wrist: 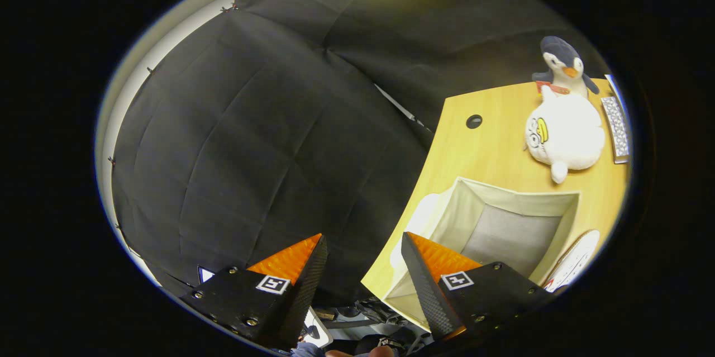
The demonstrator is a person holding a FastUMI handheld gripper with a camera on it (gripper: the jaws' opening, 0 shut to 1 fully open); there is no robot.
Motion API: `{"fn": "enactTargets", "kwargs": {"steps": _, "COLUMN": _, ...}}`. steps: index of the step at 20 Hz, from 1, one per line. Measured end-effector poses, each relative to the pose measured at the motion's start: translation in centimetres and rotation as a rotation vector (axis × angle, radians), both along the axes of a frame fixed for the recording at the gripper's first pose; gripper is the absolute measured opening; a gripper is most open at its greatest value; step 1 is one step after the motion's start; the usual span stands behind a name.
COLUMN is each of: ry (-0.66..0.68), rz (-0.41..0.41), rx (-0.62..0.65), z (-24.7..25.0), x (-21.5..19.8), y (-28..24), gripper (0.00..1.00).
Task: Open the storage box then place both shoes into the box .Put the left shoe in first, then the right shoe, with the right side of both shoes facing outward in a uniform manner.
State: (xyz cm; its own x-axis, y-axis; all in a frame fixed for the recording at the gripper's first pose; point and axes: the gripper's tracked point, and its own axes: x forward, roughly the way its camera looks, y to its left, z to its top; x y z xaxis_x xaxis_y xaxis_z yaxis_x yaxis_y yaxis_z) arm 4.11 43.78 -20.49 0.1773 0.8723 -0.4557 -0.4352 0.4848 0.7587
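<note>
My gripper (363,248) is open, its two fingers spread apart with nothing between them, tilted over the left end of a wooden table (491,144). An open fabric storage box (503,228) with pale walls and a grey bottom stands on the table, just beyond my right finger (430,267); it holds nothing that I can see. At the box's right side lies a white shoe (575,262), mostly cut off from sight. My left finger (293,262) hangs in front of the black cloth wall, off the table.
Two plush toys sit at the far side of the table: a white round one (564,133) and a penguin (564,66) behind it. A keyboard (617,128) lies to their right. A cable hole (473,121) is in the tabletop. Clutter lies on the floor below the table edge.
</note>
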Motion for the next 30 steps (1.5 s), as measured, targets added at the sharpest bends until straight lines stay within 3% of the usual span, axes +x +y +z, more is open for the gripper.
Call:
{"fn": "enactTargets", "kwargs": {"steps": 2, "ry": 0.007, "rz": -0.034, "rx": -0.01, "z": -0.4, "x": 0.3, "y": -2.5, "gripper": 0.84}}
{"fn": "enactTargets", "kwargs": {"steps": 4, "ry": -0.002, "rz": -0.07, "rx": -0.024, "z": -1.0, "x": 0.7, "y": -5.1, "gripper": 0.96}}
{"fn": "enactTargets", "kwargs": {"steps": 14, "ry": 0.008, "rz": -0.188, "rx": -0.268, "z": -9.4, "x": 0.4, "y": -19.1, "gripper": 0.96}}
{"fn": "enactTargets", "kwargs": {"steps": 21, "ry": 0.134, "rz": -0.191, "rx": -0.482, "z": -17.6, "x": -3.4, "y": -26.3, "gripper": 0.96}}
{"fn": "enactTargets", "kwargs": {"steps": 30, "ry": 0.194, "rz": -0.152, "rx": -0.592, "z": -22.6, "x": -4.5, "y": -28.3, "gripper": 0.96}}
